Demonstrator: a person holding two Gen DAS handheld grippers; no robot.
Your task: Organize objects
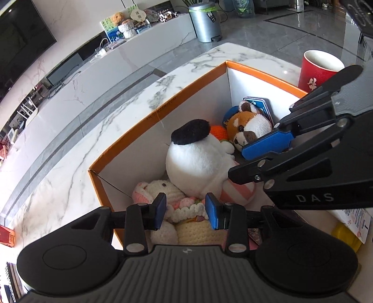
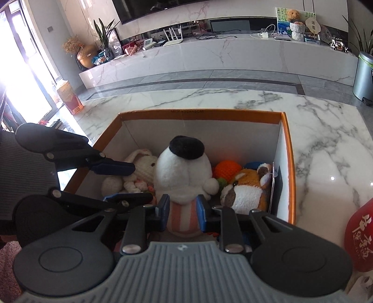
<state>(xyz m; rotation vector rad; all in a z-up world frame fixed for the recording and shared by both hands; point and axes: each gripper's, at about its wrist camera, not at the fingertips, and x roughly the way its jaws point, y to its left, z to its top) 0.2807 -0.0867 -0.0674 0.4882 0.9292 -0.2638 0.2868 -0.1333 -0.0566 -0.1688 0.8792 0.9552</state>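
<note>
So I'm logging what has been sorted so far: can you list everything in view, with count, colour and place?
Box: one, orange outside and white inside, on the marble table.
Big plush: one, white with a black patch, middle of the box.
Crochet bunny: one, cream and pink, on the left-tongs side of the box.
Dog plush: one, brown and white, on the opposite side of the box.
Crochet ball: one, orange, behind the dog plush.
Cup: one, red, on the table beside the box.
Bin: one, silver, on the floor.
Left tongs: open, above the bunny.
Right tongs: open, either side of the big plush's striped base.
</note>
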